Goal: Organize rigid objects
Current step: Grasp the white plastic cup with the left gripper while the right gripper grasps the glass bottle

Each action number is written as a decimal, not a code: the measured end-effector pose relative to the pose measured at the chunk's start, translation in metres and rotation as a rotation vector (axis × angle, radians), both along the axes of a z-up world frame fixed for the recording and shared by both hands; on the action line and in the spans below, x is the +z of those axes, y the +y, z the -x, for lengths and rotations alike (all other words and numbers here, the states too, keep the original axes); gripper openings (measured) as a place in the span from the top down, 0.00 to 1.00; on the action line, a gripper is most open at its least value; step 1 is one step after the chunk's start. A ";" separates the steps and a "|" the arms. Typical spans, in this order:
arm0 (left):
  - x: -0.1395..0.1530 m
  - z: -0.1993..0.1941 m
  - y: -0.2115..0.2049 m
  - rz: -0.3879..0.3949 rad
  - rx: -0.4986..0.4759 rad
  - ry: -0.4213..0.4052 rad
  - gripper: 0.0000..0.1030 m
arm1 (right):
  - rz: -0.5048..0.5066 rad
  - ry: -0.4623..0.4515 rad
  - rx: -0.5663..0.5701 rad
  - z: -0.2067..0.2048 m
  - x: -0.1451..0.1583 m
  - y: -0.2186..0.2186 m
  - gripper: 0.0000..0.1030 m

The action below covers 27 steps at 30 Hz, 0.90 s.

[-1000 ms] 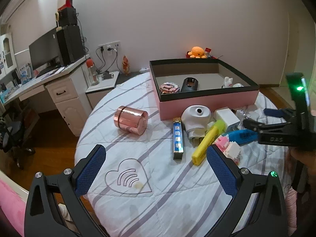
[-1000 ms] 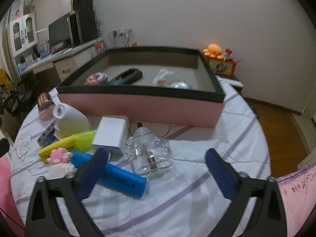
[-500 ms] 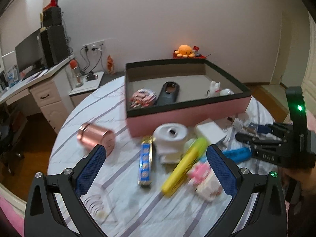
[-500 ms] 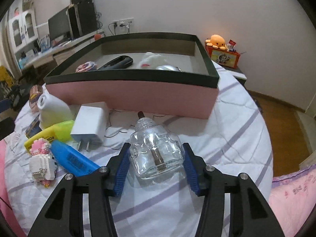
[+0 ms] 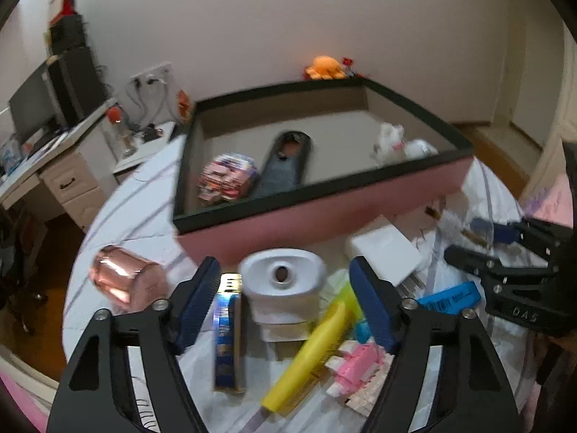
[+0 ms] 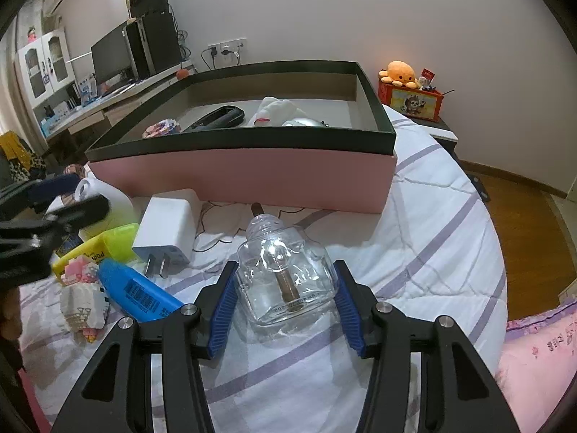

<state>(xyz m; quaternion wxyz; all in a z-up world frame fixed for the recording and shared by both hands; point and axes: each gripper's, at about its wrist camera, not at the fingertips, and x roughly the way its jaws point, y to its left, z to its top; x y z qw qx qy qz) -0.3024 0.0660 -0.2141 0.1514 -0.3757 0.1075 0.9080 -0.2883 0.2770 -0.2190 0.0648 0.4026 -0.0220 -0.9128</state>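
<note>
A pink box with a black rim (image 5: 324, 213) (image 6: 252, 176) stands on the round bed and holds a black case, a white figure and a colourful block. My right gripper (image 6: 285, 296) is shut on a clear glass bottle (image 6: 285, 278) in front of the box. My left gripper (image 5: 285, 303) is open around a white oval device (image 5: 283, 281). Beside that lie a blue-gold bar (image 5: 227, 335), a yellow marker (image 5: 317, 342), a pink block figure (image 5: 357, 361), a blue marker (image 6: 140, 292) and a white charger (image 6: 169, 227).
A copper can (image 5: 122, 281) lies on its side at the left of the bed. A desk with a monitor (image 6: 111, 54) stands at the back left. An orange plush (image 6: 400, 72) sits on a red box behind the pink box. Wooden floor lies to the right.
My left gripper moved forward and narrowed around the white device. My right gripper closed on the glass bottle and holds it.
</note>
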 end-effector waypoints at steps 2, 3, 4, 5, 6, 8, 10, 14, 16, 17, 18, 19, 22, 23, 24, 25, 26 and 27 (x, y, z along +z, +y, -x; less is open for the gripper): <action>-0.006 0.002 0.006 0.031 -0.003 -0.011 0.36 | 0.010 0.001 0.001 -0.001 0.001 0.002 0.49; -0.007 0.002 0.006 0.041 0.005 -0.003 0.45 | 0.012 0.001 0.002 -0.001 0.001 0.002 0.49; -0.008 0.003 0.006 0.051 0.014 0.004 0.47 | 0.013 0.001 0.002 -0.001 0.001 0.002 0.49; -0.008 0.004 0.005 0.043 0.012 -0.001 0.47 | 0.013 0.001 0.002 0.000 0.001 0.002 0.49; -0.007 0.004 0.003 0.032 0.012 -0.002 0.47 | 0.013 0.000 0.003 0.000 0.001 0.002 0.49; -0.006 0.003 0.000 0.020 0.012 -0.008 0.47 | 0.011 -0.001 0.003 0.000 0.001 0.001 0.49; -0.005 -0.001 -0.002 0.018 0.016 -0.008 0.47 | 0.008 -0.001 0.002 0.000 0.001 0.001 0.49; -0.004 -0.012 -0.007 0.025 0.010 -0.009 0.47 | -0.006 -0.002 0.001 0.000 0.000 -0.001 0.49; -0.004 -0.012 -0.008 0.024 0.006 -0.008 0.47 | -0.011 -0.002 0.000 0.001 0.000 -0.002 0.49; -0.005 -0.010 -0.008 0.026 0.007 -0.011 0.47 | -0.016 -0.003 0.000 0.001 0.000 -0.002 0.49; -0.006 -0.009 -0.007 0.027 0.008 -0.012 0.47 | -0.021 -0.004 0.000 0.001 0.000 -0.003 0.49; -0.007 -0.007 -0.006 0.025 0.009 -0.013 0.47 | -0.024 -0.004 0.000 0.001 0.000 -0.004 0.49; -0.010 -0.001 -0.004 0.024 0.013 -0.021 0.47 | -0.024 -0.005 -0.001 0.001 -0.001 -0.004 0.49; -0.011 0.000 -0.004 0.022 0.013 -0.020 0.47 | -0.028 -0.005 -0.001 0.001 -0.001 -0.004 0.49; -0.012 0.001 -0.004 0.023 0.011 -0.021 0.47 | -0.032 -0.006 -0.001 0.001 -0.001 -0.005 0.49; -0.013 0.002 -0.003 0.022 0.010 -0.021 0.47 | -0.035 -0.006 -0.001 0.002 -0.001 -0.005 0.49; -0.014 0.003 -0.002 0.026 0.011 -0.019 0.47 | -0.037 -0.007 -0.001 0.002 -0.001 -0.005 0.49; -0.014 0.004 -0.001 0.030 0.010 -0.017 0.47 | -0.038 -0.007 -0.001 0.002 -0.001 -0.005 0.49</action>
